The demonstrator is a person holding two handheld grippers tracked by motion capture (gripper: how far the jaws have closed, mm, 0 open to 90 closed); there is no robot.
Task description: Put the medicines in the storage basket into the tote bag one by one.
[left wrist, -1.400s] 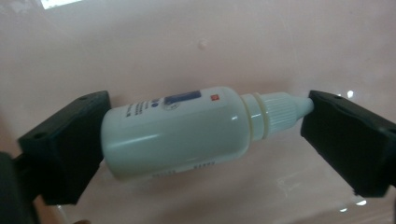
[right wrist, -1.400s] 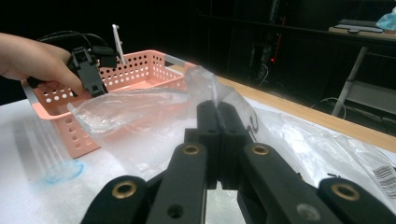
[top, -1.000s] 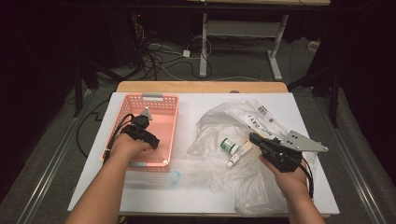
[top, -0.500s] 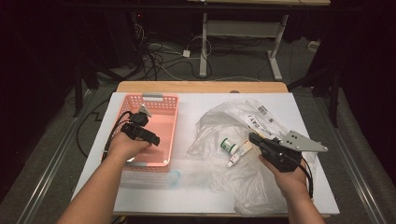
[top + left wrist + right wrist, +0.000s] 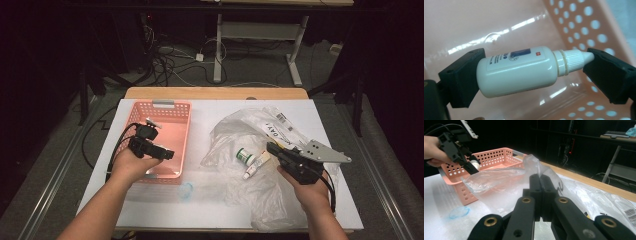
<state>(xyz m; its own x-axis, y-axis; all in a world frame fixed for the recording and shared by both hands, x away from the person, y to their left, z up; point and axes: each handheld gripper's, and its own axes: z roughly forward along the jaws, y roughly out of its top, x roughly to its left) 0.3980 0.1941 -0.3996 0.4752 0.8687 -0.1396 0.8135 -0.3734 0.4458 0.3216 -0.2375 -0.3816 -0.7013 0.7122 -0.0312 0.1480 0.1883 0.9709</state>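
The left gripper [image 5: 167, 155] is now sitting higher and nearer the basket's front right corner than a second ago, carrying its load with it, while the right gripper [image 5: 272, 148] is staying where it was. The left gripper is clamping a small white dropper bottle [image 5: 524, 68] end to end, one pad pressing its base and the other its capped tip, so the bottle is lying crosswise above the floor of the pink basket [image 5: 175, 107]. The basket is standing on the left half of the counter [image 5: 210, 200], toward its far edge. The right gripper is clenched, its jaws pinching a fold of the clear plastic bag [image 5: 506, 182] that is spreading over the counter's right half. A green-capped jar [image 5: 246, 156] and a small tube [image 5: 255, 165] are lying on the bag, just beside that gripper. A blue smudge [image 5: 186, 190] is marking the counter near the basket's front edge.
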